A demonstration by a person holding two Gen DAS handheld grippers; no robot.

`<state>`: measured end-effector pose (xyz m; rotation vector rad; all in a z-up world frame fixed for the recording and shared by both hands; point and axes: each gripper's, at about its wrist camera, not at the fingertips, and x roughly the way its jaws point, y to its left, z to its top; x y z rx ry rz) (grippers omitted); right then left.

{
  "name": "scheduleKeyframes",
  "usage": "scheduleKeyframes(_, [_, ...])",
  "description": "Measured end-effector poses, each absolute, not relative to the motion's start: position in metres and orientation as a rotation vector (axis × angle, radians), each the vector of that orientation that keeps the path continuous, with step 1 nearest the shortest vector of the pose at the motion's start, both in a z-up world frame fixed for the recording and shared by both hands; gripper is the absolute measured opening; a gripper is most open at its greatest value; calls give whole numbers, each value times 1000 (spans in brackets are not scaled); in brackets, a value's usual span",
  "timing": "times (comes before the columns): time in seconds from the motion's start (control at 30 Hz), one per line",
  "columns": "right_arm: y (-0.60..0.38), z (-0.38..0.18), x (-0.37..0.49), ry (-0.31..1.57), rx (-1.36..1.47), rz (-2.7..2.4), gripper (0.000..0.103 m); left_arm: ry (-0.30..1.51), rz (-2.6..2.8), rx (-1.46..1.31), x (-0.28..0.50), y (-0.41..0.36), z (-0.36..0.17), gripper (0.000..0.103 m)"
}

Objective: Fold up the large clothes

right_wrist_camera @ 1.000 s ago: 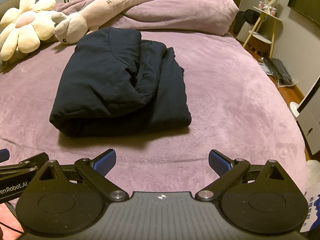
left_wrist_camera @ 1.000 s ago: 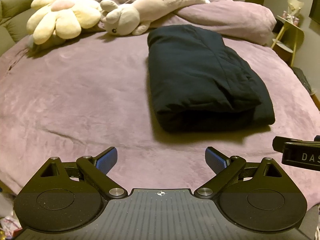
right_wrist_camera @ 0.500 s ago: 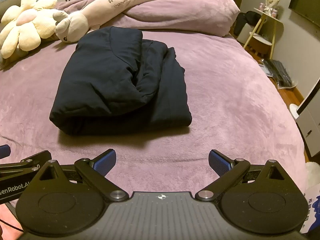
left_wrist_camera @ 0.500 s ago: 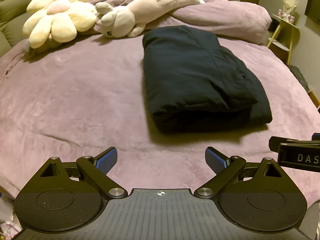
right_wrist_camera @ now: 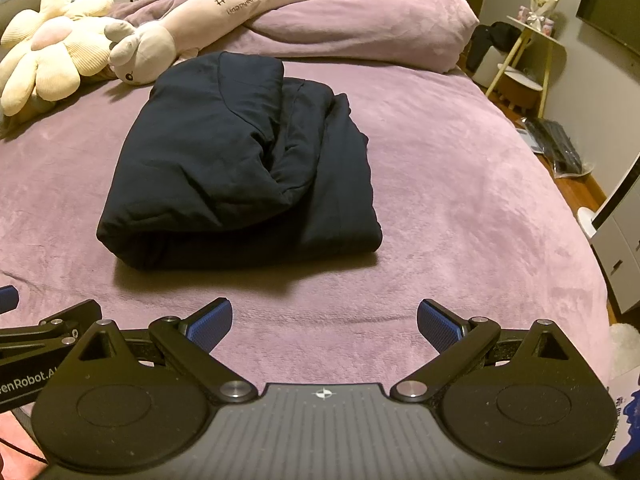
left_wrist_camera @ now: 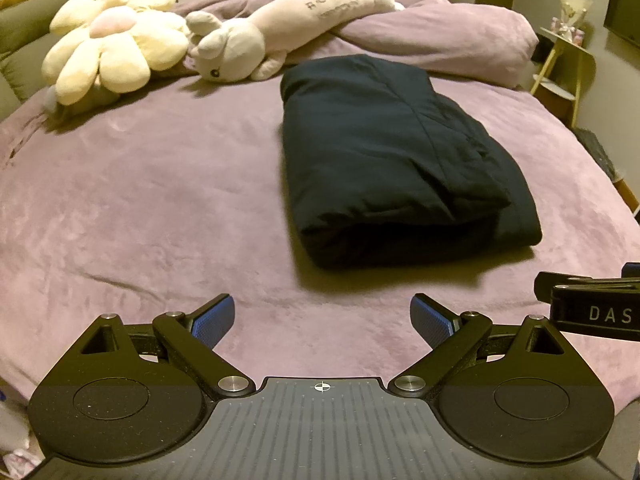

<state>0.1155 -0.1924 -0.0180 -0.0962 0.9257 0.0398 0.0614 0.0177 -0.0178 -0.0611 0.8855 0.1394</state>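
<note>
And here we are over the wide bed with its mauve plush cover (left_wrist_camera: 160, 200). The dark navy padded garment (left_wrist_camera: 384, 152), folded into a thick rectangular bundle, lies flat on the cover toward the middle of the bed, its near fold facing the foot edge and its far end close to the bunched mauve duvet (left_wrist_camera: 440, 36) along the head edge. In the right view the same bundle (right_wrist_camera: 240, 168) shows an upper layer folded over a wider lower one that sticks out on the right side.

The left gripper (left_wrist_camera: 322, 320) hangs above the foot edge with its blue-padded fingers (left_wrist_camera: 212, 322) spread wide, nothing between them, clear of the garment. The right gripper (right_wrist_camera: 324, 324) sits just beside it, its fingers equally wide apart and empty, also short of the bundle.

Up at the head-left corner rests a cream flower-shaped plush cushion (left_wrist_camera: 108, 56), and touching it, a long beige plush animal with printed lettering (left_wrist_camera: 288, 24) stretches across the duvet. Beyond the right edge stands a small yellow-legged side table (right_wrist_camera: 528, 52).
</note>
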Motion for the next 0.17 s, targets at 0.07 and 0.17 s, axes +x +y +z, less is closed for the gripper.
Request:
scheduleKeyframes(0.07, [-192, -18, 115, 925, -97, 40, 99, 884, 138, -59, 61, 16, -17, 98])
scheduleKeyframes(0.17, [-192, -18, 115, 924, -97, 39, 99, 879, 135, -51, 60, 14, -16, 98])
